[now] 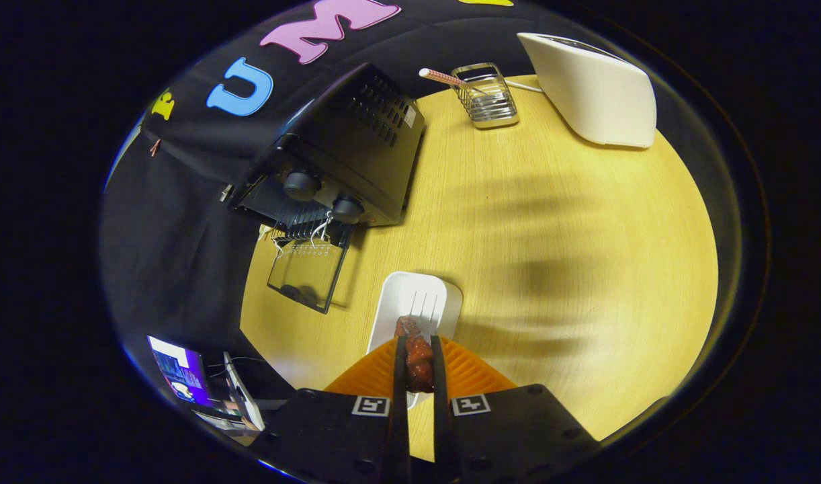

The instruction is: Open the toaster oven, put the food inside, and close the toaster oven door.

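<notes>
Tool (418, 349) clamped on food (418, 359) above white tray (392, 302); toaster oven (336, 154) door (306, 272) open.

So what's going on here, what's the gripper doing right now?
A person's handheld gripper has its two fingers shut on a reddish piece of food, held above a white plate on the wooden table. Beyond the plate, the black toaster oven already stands with its glass door folded down open. The food is not inside yet. A wire holder with a straw and a white appliance sit farther back.
</notes>
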`<state>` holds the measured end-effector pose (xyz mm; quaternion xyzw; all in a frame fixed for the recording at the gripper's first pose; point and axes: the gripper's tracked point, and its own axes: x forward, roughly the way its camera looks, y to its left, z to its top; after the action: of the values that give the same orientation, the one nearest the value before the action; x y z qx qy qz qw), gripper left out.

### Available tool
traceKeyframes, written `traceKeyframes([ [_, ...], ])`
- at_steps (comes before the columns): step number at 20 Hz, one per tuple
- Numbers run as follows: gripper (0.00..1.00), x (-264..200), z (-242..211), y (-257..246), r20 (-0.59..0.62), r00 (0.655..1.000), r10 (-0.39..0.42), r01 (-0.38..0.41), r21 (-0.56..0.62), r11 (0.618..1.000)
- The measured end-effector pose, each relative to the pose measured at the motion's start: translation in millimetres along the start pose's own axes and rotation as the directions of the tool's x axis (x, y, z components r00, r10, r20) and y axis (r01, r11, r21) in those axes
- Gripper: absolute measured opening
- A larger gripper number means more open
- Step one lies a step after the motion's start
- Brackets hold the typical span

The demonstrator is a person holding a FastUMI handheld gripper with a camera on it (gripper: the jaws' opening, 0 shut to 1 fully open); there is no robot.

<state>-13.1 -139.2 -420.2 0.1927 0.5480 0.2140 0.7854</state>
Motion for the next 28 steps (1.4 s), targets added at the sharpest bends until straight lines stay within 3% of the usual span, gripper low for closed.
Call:
traceKeyframes([
  [6, 0.16, -34.7, 14.2, 30.3, 0.167, 0.984, -0.058, 0.065, -0.039, 0.997],
  [12, 0.16, -79.1, 31.1, 111.8, 0.353, 0.935, -0.023, 0.034, -0.022, 0.999],
  [16, 0.16, -83.7, 35.1, 180.5, 0.424, 0.905, 0.016, -0.001, -0.034, 0.999],
  [22, 0.16, -51.8, 38.1, 251.1, 0.485, 0.874, 0.037, -0.024, -0.032, 0.999],
  [28, 0.16, 17.7, 67.2, 287.5, 0.518, 0.855, 0.035, -0.055, 0.024, 0.998],
])
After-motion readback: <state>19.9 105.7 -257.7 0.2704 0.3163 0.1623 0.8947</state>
